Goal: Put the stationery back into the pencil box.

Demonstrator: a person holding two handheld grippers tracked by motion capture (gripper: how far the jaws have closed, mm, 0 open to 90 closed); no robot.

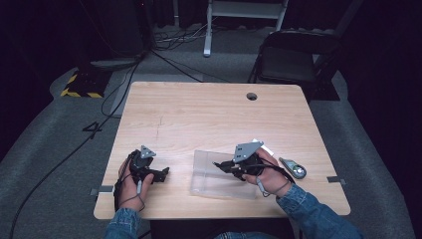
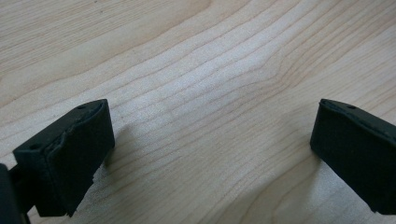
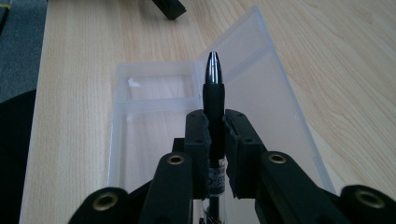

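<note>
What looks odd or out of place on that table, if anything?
Nothing looks spilled or broken. The clear plastic case lies open on the table, lid tilted up, and the right gripper has its fingers shut on a black pen above it. A small grey item lies beside that hand, too small to identify.

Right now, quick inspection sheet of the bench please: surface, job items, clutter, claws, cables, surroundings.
Surface: light wooden table, round hole near the far edge.
Job's things: black pen with silver tip; open clear plastic case lying under it.
Clutter: small grey and silver object to the right of the case, kind unclear.
Grippers: right claw shut on the pen, above the case; left claw open, nothing between its jaws, low over bare wood.
Cables: black cables across the floor at left.
Surroundings: dark folding chair beyond the table, grey carpet.
</note>
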